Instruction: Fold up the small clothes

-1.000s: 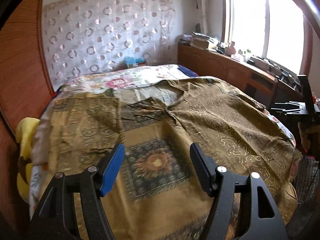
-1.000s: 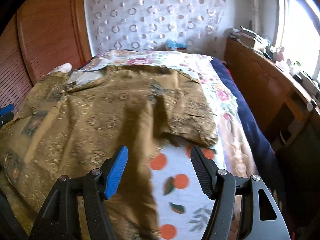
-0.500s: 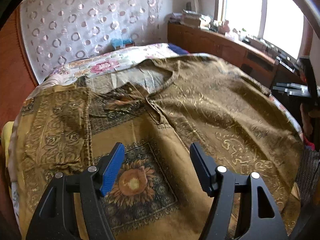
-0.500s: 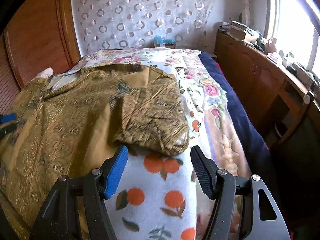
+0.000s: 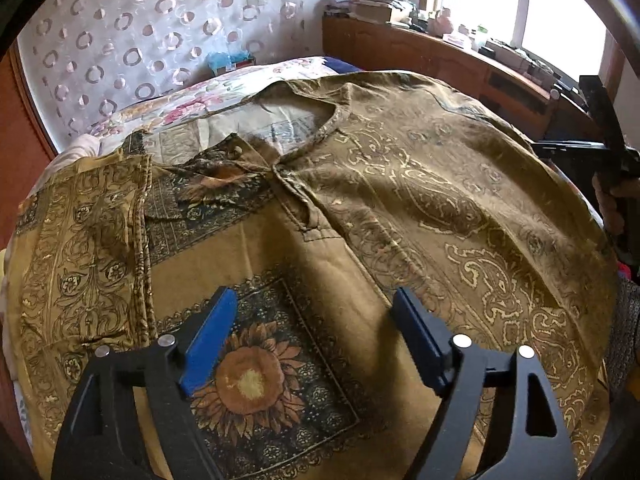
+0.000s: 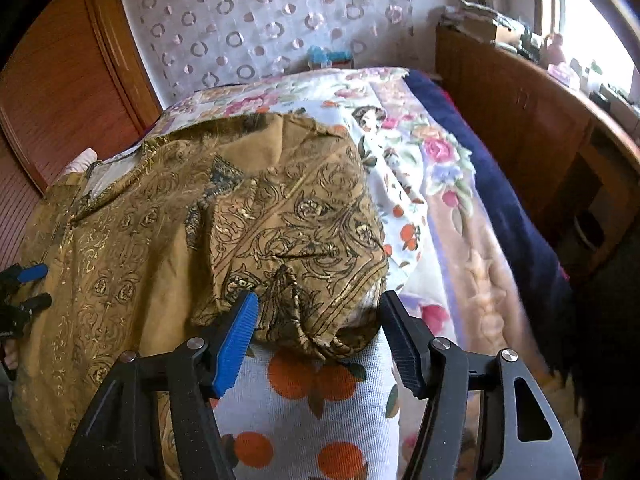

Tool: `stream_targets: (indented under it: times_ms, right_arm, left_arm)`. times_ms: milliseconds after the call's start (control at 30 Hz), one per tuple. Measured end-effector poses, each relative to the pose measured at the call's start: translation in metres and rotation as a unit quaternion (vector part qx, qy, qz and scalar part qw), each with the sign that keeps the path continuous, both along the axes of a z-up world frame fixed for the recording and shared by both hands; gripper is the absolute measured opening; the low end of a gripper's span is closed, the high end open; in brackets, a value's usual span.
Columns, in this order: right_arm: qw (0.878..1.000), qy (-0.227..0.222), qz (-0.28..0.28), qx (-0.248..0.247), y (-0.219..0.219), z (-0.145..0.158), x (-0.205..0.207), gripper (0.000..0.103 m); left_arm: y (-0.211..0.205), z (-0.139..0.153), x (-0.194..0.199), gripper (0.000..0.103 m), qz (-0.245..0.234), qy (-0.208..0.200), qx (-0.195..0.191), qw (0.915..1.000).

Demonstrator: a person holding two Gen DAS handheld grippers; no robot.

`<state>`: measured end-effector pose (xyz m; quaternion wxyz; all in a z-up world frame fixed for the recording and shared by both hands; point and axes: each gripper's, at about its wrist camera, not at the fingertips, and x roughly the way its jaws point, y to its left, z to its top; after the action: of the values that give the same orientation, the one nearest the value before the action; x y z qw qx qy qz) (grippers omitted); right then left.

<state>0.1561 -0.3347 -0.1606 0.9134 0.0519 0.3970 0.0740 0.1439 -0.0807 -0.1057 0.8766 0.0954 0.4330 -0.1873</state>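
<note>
A thin, limp patterned shirt (image 5: pixel 400 184) is spread across the bed (image 6: pixel 404 168). The left tongs (image 5: pixel 310 334), just widened, hover empty above its sunflower panel; the right tongs (image 6: pixel 318 326), narrowing, straddle the bunched sleeve (image 6: pixel 304 240), judged the natural hold.

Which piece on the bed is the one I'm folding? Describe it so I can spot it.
Start at the bed under its flowered cover. The shirt lies spread across it, neckline toward the circle-patterned curtain. It alone is golden brown with scroll patterns and a sunflower panel on its front.
</note>
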Motion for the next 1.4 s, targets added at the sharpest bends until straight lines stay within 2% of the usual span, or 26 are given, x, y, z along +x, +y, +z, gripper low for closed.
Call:
stream_targets:
  times_ms: [167,367,433,467,767,967,1133,1300,1400]
  right_arm:
    - [1.0,0.002,0.001,-0.002,-0.006,0.003,-0.002,0.058]
    - [0.999,-0.016,-0.011,-0.028,-0.006,0.008,-0.007,0.035]
    - [0.999,-0.026,-0.014,-0.045,-0.004,0.009,-0.01,0.014]
    - [0.999,-0.03,-0.009,-0.039,-0.004,0.01,-0.01,0.012]
    - [0.995,-0.096,-0.009,-0.023,0.008,0.037,-0.018,0.009]
    - [0.992,-0.118,0.025,-0.024,0.04,0.047,-0.019,0.009]
    - [0.991,-0.117,0.067,-0.026,0.068,0.04,-0.019,0.009]
    - [0.99,-0.088,0.102,-0.035,0.094,0.016,-0.018,0.009]
    - [0.991,-0.073,0.111,-0.026,0.095,0.007,-0.017,0.009]
  left_arm:
    - [-0.002,-0.001,0.001,0.09,-0.007,0.004,0.002,1.0]
    - [-0.002,0.001,0.0,0.089,0.004,-0.007,0.005,1.0]
    - [0.001,0.005,-0.002,0.09,0.009,-0.018,-0.001,0.9998]
    - [0.004,0.008,-0.004,0.09,0.014,-0.024,-0.008,0.9996]
    - [0.025,0.049,-0.031,0.09,0.048,-0.083,-0.054,0.994]
    - [0.034,0.069,-0.047,0.09,0.059,-0.114,-0.067,0.9895]
    - [0.037,0.078,-0.055,0.09,0.062,-0.132,-0.07,0.9867]
    - [0.038,0.079,-0.06,0.09,0.061,-0.137,-0.074,0.9858]
    - [0.038,0.079,-0.062,0.09,0.06,-0.138,-0.076,0.9856]
